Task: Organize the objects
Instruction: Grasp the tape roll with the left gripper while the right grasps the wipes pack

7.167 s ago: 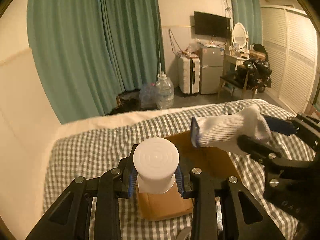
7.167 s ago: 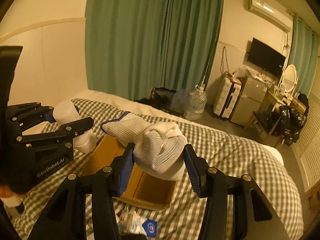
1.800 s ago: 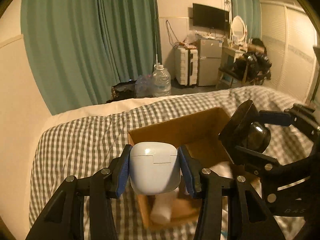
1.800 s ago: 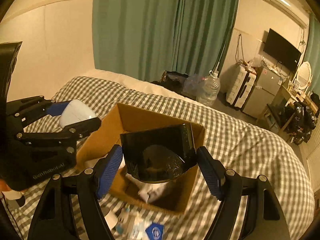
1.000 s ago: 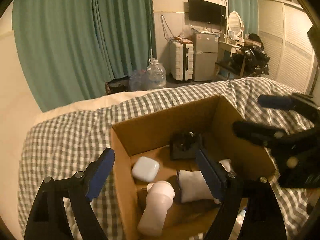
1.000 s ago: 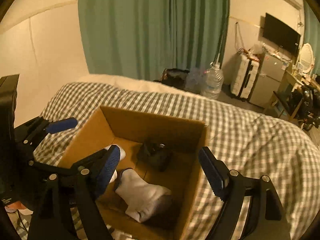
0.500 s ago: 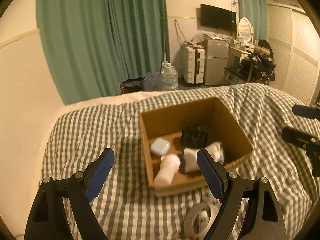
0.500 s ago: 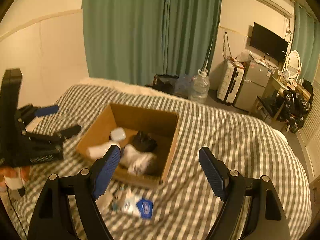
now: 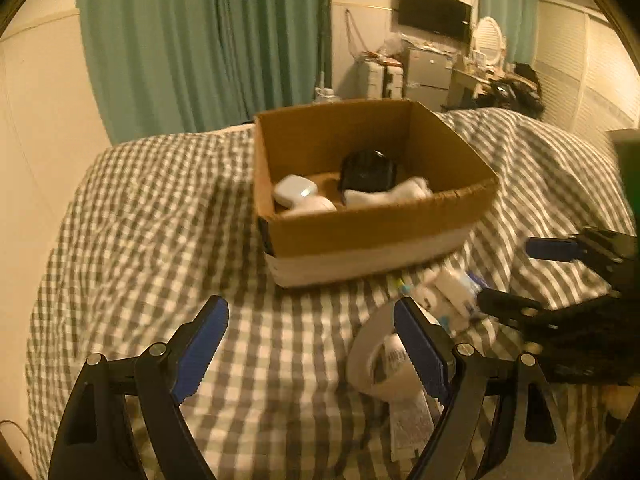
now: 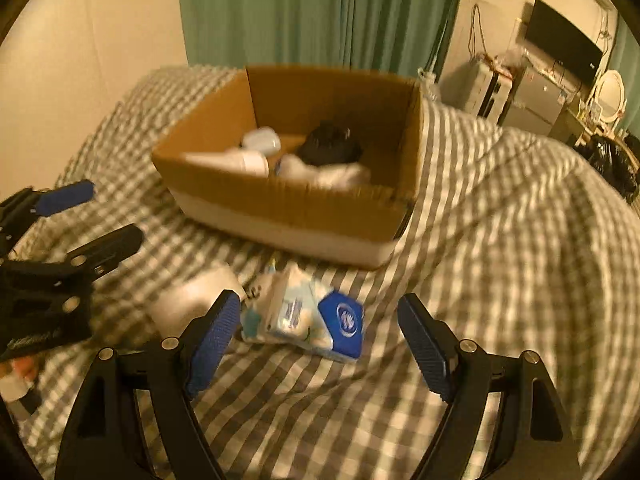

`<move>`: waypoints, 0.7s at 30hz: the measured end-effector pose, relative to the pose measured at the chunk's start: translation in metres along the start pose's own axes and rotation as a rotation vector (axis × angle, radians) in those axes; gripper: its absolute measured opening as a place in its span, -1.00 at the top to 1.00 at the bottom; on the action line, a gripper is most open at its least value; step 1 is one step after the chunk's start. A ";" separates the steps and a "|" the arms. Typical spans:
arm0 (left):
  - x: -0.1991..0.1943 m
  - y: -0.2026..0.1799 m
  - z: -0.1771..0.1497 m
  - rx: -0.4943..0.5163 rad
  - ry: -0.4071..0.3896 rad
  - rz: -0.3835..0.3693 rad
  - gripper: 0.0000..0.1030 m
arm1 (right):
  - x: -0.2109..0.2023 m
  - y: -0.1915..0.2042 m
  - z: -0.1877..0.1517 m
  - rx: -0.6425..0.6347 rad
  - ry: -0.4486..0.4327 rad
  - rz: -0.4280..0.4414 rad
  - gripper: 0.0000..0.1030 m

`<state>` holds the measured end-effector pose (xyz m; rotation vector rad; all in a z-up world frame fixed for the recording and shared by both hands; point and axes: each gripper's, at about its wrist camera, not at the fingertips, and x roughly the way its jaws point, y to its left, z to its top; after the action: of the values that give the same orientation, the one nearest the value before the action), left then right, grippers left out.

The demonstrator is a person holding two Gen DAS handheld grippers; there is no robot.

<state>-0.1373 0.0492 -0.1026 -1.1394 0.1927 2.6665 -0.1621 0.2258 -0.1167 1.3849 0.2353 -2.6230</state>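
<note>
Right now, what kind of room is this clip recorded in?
Most likely a lived-in bedroom: a bed under a checked cover holds the cardboard box, green curtains hang behind, and a wall TV sits above a dressing mirror.

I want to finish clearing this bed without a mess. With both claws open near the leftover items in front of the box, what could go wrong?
The tissue pack is soft and crinkly, so the right claw may pinch only the wrapper and drop it. The tape roll lies against the left claw's right finger and could get nudged aside. The cardboard box sits on soft bedding, so a bump may tip it.
</note>
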 end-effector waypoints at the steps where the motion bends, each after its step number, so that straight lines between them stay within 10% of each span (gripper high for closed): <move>1: 0.001 -0.002 -0.003 0.006 -0.001 -0.007 -0.70 | 0.008 -0.002 -0.003 0.005 0.013 -0.001 -0.57; 12: 0.021 -0.031 -0.023 0.090 0.048 -0.103 -0.70 | 0.038 -0.011 -0.015 0.068 0.067 0.035 -0.38; 21: 0.019 -0.041 -0.024 0.133 0.037 -0.122 -0.29 | 0.031 -0.010 -0.025 0.079 0.053 0.094 0.32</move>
<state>-0.1228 0.0869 -0.1337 -1.1224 0.2933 2.4876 -0.1613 0.2388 -0.1554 1.4547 0.0719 -2.5467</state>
